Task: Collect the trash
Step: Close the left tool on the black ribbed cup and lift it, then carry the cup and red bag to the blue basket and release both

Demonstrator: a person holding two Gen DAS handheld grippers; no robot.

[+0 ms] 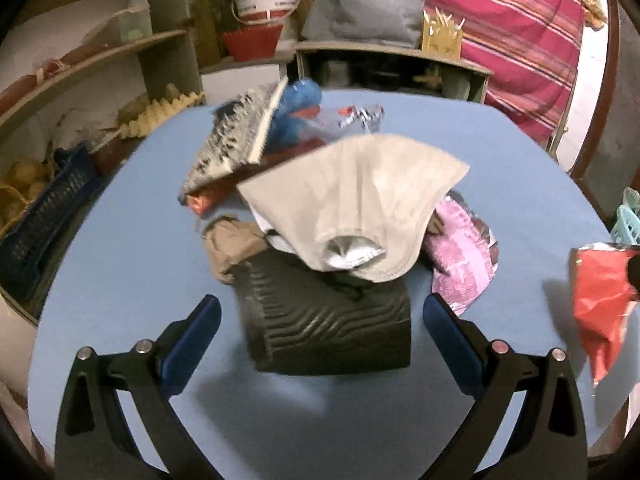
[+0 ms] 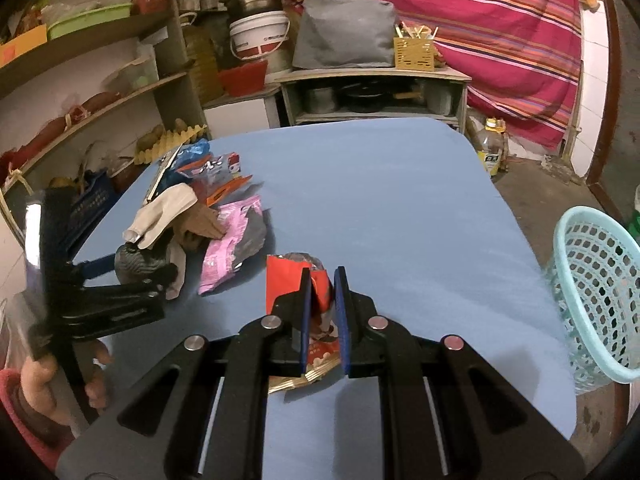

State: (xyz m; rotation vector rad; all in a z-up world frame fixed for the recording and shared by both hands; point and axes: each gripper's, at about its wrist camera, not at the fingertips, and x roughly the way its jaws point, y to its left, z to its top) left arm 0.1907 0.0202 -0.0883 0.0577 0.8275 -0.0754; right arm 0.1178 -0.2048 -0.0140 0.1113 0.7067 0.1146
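Observation:
A pile of trash lies on the blue table (image 1: 120, 264): a dark ribbed pouch (image 1: 328, 328), a beige cloth (image 1: 356, 200), a pink wrapper (image 1: 464, 248), a blue bag (image 1: 298, 112) and a patterned packet (image 1: 236, 136). My left gripper (image 1: 320, 312) is open, its fingers either side of the dark pouch. My right gripper (image 2: 322, 280) is shut on a red snack wrapper (image 2: 286, 280), held above the table; that wrapper also shows in the left wrist view (image 1: 600, 300). The pile (image 2: 192, 216) and left gripper (image 2: 120, 276) show at the left of the right wrist view.
A light blue mesh basket (image 2: 596, 296) stands off the table's right edge. Shelves (image 2: 100, 92) with boxes and tubs are at the left. A low cabinet (image 2: 376, 92) and a striped cloth (image 2: 500, 40) are behind. A bottle (image 2: 492, 148) stands on the floor.

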